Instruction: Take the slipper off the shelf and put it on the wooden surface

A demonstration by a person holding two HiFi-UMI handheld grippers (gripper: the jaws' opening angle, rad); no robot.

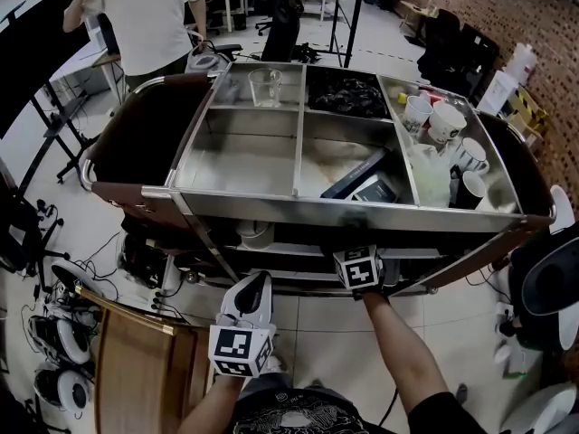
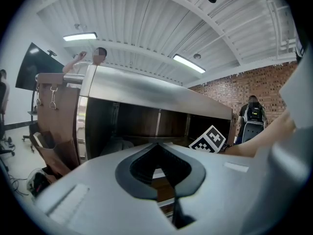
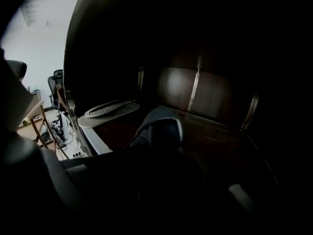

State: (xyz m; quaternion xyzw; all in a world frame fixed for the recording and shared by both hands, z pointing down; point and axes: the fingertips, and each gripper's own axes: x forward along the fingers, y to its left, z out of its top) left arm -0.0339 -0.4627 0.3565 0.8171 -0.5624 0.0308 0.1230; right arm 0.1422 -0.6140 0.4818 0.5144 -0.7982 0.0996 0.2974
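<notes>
In the head view my left gripper point(image 1: 242, 334) sits low at centre, shut on a pale grey slipper point(image 1: 251, 298) with a dark opening. That slipper point(image 2: 98, 199) fills the lower half of the left gripper view and hides the jaws. My right gripper point(image 1: 359, 269) reaches into the cart's dark lower shelf. In the right gripper view a dark bluish slipper point(image 3: 159, 130) lies on that shelf. Its near end runs in between the dark jaws of the right gripper point(image 3: 156, 168), which look closed on it. The wooden surface point(image 1: 136, 369) lies at the lower left.
The steel-topped cart point(image 1: 298, 208) carries trays with a glass beaker point(image 1: 265, 86), cups point(image 1: 434, 120) and boxes. A flat pale oval thing point(image 3: 105, 109) lies left of the dark slipper on the shelf. A person point(image 1: 145, 16) stands behind the cart. Cables and headsets point(image 1: 63, 333) litter the floor at left.
</notes>
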